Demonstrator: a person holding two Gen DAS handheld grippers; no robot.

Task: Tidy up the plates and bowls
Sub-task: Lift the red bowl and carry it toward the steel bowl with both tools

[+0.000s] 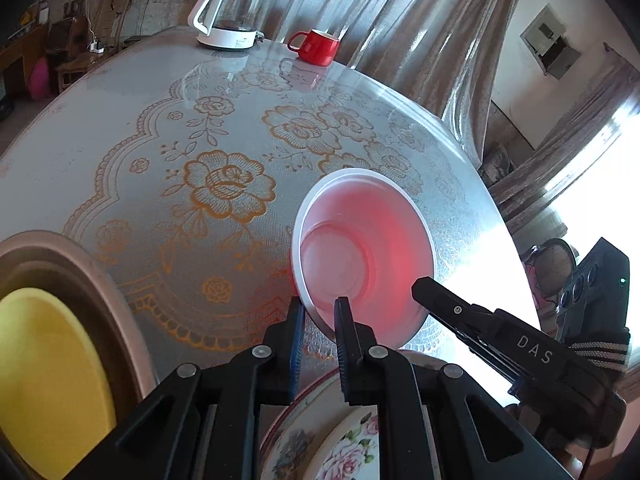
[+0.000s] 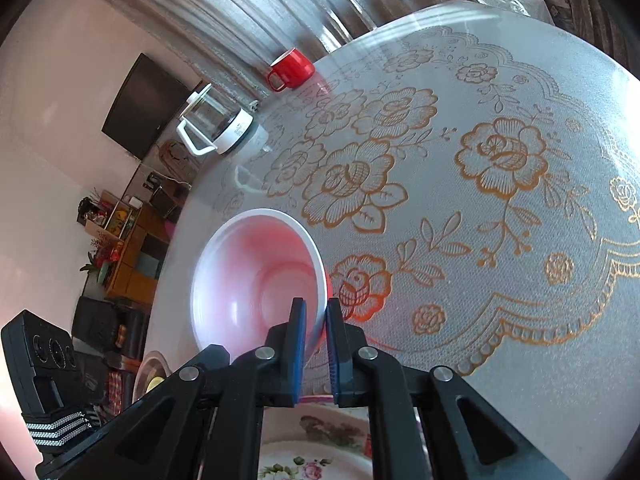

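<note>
My widest surface is the table [image 1: 120, 128], under a clear cover printed with gold roses. Only my left view shows the brown-rimmed dish [image 1: 100, 280] with a yellow plate [image 1: 48, 372] inside it at the lower left. Only my right view shows the dark screen [image 2: 144, 108] on the wall and the wooden cabinet [image 2: 136, 252].

I hold the pink bowl [image 1: 360, 248] from both sides: the left gripper [image 1: 320, 312] pinches its near rim, and the right gripper [image 2: 316, 316] is clamped on the opposite rim. A floral plate [image 2: 316, 456] lies beneath both grippers.

The glass kettle [image 1: 230, 16] and red mug [image 1: 316, 46] stand at the far edge, well apart from the bowl.
</note>
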